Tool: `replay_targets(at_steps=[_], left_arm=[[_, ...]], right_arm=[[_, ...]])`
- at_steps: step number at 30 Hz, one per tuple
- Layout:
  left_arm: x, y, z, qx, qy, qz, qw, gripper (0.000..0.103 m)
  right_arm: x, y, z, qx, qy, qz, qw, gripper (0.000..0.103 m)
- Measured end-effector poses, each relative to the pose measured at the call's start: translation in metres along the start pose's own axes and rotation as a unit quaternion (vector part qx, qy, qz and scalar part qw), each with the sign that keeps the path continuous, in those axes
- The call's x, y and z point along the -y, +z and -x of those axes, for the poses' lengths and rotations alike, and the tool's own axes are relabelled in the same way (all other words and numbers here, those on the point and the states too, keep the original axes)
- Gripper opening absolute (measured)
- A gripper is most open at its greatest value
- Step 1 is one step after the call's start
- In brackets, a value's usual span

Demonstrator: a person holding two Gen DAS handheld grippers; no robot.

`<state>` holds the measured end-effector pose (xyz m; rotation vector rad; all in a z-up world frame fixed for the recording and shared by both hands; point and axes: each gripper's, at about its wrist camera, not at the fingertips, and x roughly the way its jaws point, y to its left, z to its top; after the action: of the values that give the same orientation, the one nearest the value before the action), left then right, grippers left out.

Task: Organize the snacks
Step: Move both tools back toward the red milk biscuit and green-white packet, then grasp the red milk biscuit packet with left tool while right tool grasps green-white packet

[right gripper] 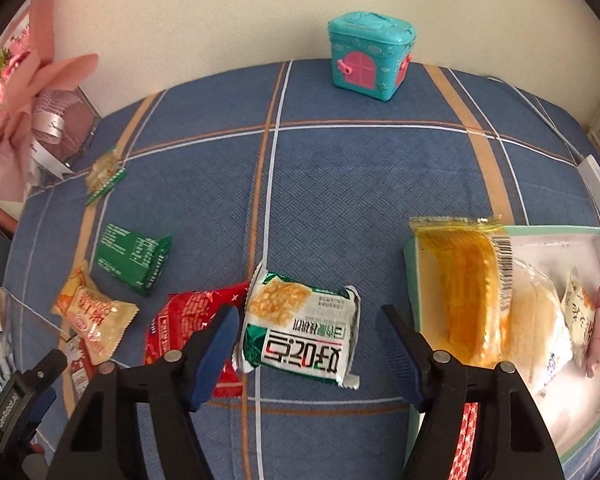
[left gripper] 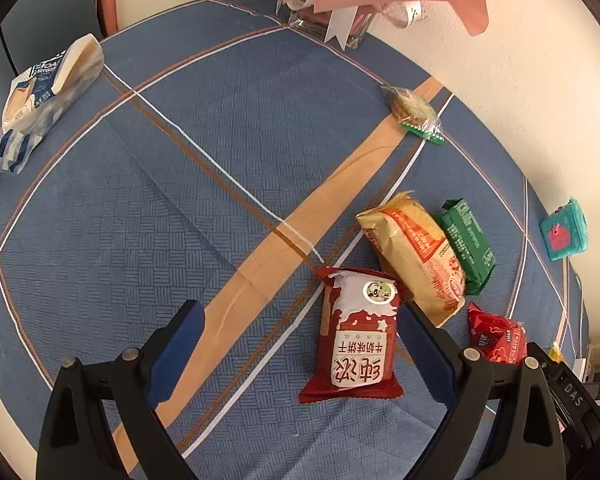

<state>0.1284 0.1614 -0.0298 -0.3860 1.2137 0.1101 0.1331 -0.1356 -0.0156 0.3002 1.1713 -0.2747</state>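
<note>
My left gripper [left gripper: 300, 348] is open above the blue cloth; a red and white snack packet [left gripper: 356, 336] lies between its fingers, close to the right finger. A tan packet [left gripper: 416, 260], a green packet [left gripper: 468, 244] and a small red packet [left gripper: 498, 338] lie just beyond. My right gripper [right gripper: 308, 344] is open around a white and green cracker packet [right gripper: 300, 332], which rests partly on a red packet [right gripper: 188, 320]. A pale tray [right gripper: 596, 420] at the right holds several packets, with a yellow one [right gripper: 464, 292] over its left rim.
A teal toy house box [right gripper: 370, 58] stands at the far table edge. A pink flower bouquet in a glass vase [right gripper: 56, 128] stands far left, with a clear biscuit packet [right gripper: 104, 172] near it. A blue and white bag [left gripper: 40, 96] lies far left in the left wrist view.
</note>
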Motion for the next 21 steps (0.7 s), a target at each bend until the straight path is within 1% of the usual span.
replay_targets(at_steps=[3,8,11,15,21], left_arm=[[0.005,0.000,-0.006,-0.008,-0.010,-0.007,0.9999,0.096],[0.012,0.000,-0.013,-0.017,-0.011,-0.017,0.9997,0.095],[0.014,0.001,-0.014,-0.016,-0.005,-0.022,0.9996,0.091],[0.014,0.001,-0.020,-0.024,-0.008,-0.018,0.9995,0.089],[0.016,0.001,-0.022,-0.023,-0.007,-0.023,0.9994,0.087]], right_arm=[[-0.005,0.000,-0.008,-0.008,-0.007,0.010,1.000,0.069],[-0.009,-0.002,-0.014,-0.006,-0.019,0.023,1.000,0.068],[-0.008,-0.002,-0.015,-0.007,-0.018,0.026,0.999,0.068],[-0.005,-0.003,-0.015,-0.007,-0.016,0.027,0.999,0.067],[-0.005,-0.006,-0.013,-0.008,-0.020,0.033,0.999,0.064]])
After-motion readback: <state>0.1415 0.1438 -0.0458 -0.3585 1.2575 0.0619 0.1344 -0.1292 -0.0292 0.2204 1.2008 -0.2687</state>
